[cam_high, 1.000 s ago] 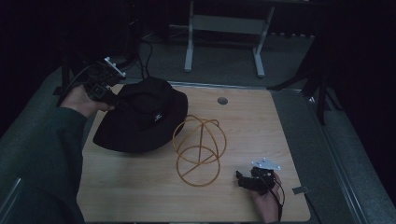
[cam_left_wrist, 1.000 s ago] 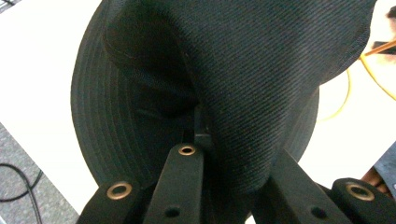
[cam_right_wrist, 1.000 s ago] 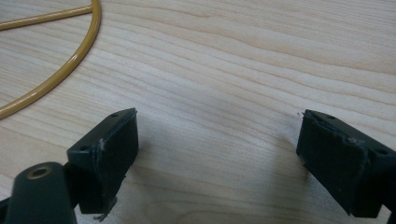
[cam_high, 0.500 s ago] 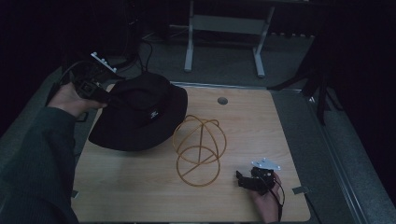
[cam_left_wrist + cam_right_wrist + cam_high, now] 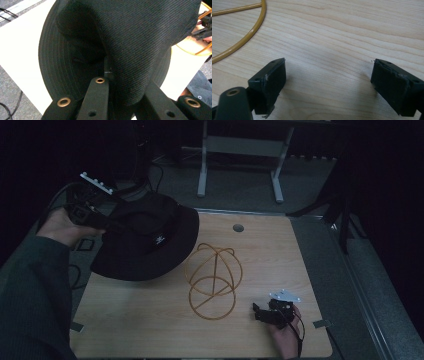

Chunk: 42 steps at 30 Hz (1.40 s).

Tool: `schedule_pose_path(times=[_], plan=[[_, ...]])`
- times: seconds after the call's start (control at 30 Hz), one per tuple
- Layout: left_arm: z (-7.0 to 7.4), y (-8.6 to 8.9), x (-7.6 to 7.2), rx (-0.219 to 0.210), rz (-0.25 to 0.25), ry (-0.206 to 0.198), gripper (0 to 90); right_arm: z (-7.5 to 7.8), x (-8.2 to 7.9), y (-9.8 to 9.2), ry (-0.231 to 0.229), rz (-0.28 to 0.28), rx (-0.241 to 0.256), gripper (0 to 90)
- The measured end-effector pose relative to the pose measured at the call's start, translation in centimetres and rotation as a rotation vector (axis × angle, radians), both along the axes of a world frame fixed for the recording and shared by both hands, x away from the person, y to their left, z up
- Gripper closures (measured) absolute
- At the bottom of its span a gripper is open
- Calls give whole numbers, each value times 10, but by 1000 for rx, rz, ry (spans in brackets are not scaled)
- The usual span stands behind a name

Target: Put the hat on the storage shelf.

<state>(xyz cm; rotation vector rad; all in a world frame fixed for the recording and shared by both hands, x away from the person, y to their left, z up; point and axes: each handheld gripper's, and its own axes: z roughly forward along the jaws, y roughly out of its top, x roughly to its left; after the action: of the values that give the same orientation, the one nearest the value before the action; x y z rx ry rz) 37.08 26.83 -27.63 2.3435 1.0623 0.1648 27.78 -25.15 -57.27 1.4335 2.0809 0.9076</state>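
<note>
Left claw (image 5: 117,225) clamping black hat (image 5: 150,240), yellow wire frame (image 5: 214,280) just beside.

Item count: one black bucket hat (image 5: 145,237), one yellow wire hat stand (image 5: 214,280), two hand-held grippers, one worktop (image 5: 150,320).

The black bucket hat (image 5: 145,240) sits toward ten o'clock on the tabletop (image 5: 150,320), overhanging the far-left corner. It is made of dark twill with rows of stitching circling the brim and a small white emblem on the crown's side. Its nine o'clock edge is raised off the surface and pinched, so the hat tilts, with the brim at four o'clock resting on the wood. In the left gripper view the hat (image 5: 130,42) is folded, fabric bunched up and the ringed underside of the brim showing at the left.
</note>
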Motion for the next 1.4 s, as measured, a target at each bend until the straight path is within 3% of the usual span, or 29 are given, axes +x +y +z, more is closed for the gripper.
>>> schedule_pose_path(times=[0.4,0.83,1.4], plan=[[12,5,-9,-19,-29,-22,865,0,0,0,1,0,0,126],[23,1,-15,-72,-89,-51,866,0,0,0,1,-1,2,126],[35,-7,-22,-106,-146,-75,866,0,0,0,2,-1,1,127]])
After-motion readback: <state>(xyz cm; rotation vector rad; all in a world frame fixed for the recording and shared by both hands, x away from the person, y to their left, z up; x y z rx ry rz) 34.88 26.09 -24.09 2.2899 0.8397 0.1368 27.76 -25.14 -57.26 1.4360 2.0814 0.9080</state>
